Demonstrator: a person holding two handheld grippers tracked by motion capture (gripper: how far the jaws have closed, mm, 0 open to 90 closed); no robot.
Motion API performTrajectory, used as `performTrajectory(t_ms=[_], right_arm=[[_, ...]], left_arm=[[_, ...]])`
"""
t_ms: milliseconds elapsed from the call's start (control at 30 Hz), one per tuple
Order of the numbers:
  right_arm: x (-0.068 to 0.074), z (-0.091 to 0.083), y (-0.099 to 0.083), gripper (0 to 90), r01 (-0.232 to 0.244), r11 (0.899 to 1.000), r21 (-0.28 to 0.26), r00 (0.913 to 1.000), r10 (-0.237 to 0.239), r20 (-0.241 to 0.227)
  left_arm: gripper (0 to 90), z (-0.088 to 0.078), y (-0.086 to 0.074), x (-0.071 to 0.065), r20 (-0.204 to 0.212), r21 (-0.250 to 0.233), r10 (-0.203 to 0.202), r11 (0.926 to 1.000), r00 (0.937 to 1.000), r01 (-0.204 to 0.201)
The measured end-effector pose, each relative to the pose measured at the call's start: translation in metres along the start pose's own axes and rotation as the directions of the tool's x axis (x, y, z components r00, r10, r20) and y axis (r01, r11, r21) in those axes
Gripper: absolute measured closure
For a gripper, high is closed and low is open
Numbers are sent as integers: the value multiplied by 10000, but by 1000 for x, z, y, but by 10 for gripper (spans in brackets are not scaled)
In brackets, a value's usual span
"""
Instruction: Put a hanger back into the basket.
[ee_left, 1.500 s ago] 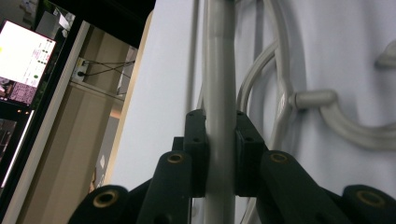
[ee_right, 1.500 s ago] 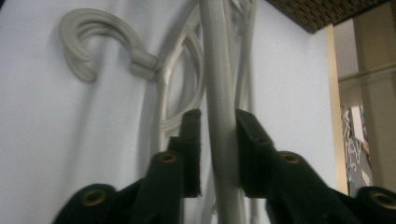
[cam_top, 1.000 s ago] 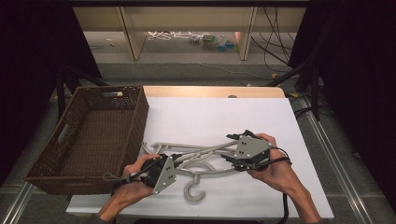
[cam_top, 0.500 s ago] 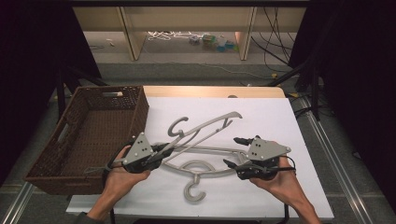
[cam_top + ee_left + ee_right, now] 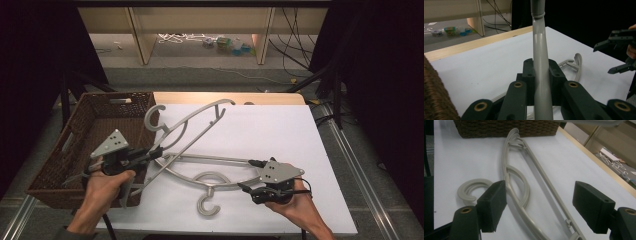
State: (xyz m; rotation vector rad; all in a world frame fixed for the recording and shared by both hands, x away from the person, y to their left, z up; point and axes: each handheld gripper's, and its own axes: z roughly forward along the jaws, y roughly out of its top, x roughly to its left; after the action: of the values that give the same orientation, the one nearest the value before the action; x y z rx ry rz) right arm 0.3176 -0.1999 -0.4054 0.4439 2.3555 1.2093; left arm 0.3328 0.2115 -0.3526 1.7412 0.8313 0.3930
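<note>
Left gripper point(image 5: 156, 152) has raised one hanger point(image 5: 192, 120) basketward.

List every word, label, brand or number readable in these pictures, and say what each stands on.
None can be read.
The grey plastic hangers, the brown wicker basket, the white tabletop and the black grippers carry no visible lettering.
The small colourful packages on the floor are too small and blurred to read.
</note>
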Motion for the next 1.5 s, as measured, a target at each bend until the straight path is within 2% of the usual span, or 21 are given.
performTrajectory(t_ms=[133, 200, 267, 300, 333, 367, 433, 500, 533, 600, 733, 833, 900, 1167, 1233, 1300, 1400, 1500], right_arm=[[1, 2, -2, 282, 36, 10000, 16, 10000, -36, 15], [2, 2, -3, 282, -28, 10000, 43, 10000, 29, -58], [2, 3, -4, 282, -34, 10000, 11, 10000, 34, -48], [2, 3, -4, 281, -38, 10000, 31, 10000, 38, -58], [3, 4, -6, 273, -88, 10000, 31, 9999, 89, -104], [3, 4, -6, 273, -88, 10000, 31, 9999, 89, -104], [3, 5, -7, 247, -207, 9998, 50, 9997, 208, -104], [3, 7, -8, 229, -306, 9995, 44, 9995, 306, -46], [3, 7, -9, 224, -327, 9995, 28, 9995, 327, -43], [3, 7, -9, 217, -351, 9994, 5, 9994, 351, -24], [3, 8, -10, 200, -473, 9989, 9, 9989, 473, -40], [4, 11, -12, 202, -444, 9990, 94, 9990, 445, -58], [4, 11, -12, 203, -427, 9990, 140, 9990, 428, -94], [4, 12, -13, 206, -431, 9989, 202, 9990, 432, -80], [4, 12, -13, 207, -432, 9989, 189, 9990, 433, -93], [4, 12, -14, 207, -449, 9987, 246, 9990, 451, -65], [4, 12, -14, 208, -456, 9987, 215, 9989, 457, -49], [4, 12, -14, 208, -445, 9987, 235, 9990, 446, -53]], left_arm=[[791, -18, 12, 11, -208, -43, -267, 9996, 9994, 266], [791, -27, 17, 18, -421, -41, -262, 9997, 9988, 261], [791, -35, 20, 25, -600, -39, -445, 9990, 9972, 443], [791, -38, 24, 35, -696, -117, 212, 9997, 9974, -221], [792, -46, 26, 37, -950, -73, -638, 9980, 9934, 634], [791, -46, 26, 37, -950, -73, -638, 9980, 9934, 634], [791, -56, 30, 50, -1469, -132, -623, 9980, 9872, 611], [791, -58, 31, 52, -1573, -156, -663, 9978, 9853, 647], [791, -63, 31, 60, -1785, -197, -686, 9976, 9815, 661], [791, -66, 31, 64, -1906, -157, -624, 9980, 9797, 605], [791, -75, 31, 80, -2369, -48, -389, 9992, 9708, 388], [791, -81, 29, 91, -2529, -52, -366, 9993, 9668, 365], [791, -84, 27, 98, -2602, 47, -306, 9994, 9651, 330], [791, -98, 22, 127, -3076, 635, 33, 9978, 9515, 170], [791, -99, 20, 129, -3112, 703, 113, 9975, 9503, 111], [791, -103, 16, 137, -3194, 1058, 276, 9944, 9472, 68], [791, -105, 11, 141, -3279, 1290, 282, 9915, 9443, 152], [791, -107, 6, 144, -3276, 1340, 390, 9910, 9440, 56]])
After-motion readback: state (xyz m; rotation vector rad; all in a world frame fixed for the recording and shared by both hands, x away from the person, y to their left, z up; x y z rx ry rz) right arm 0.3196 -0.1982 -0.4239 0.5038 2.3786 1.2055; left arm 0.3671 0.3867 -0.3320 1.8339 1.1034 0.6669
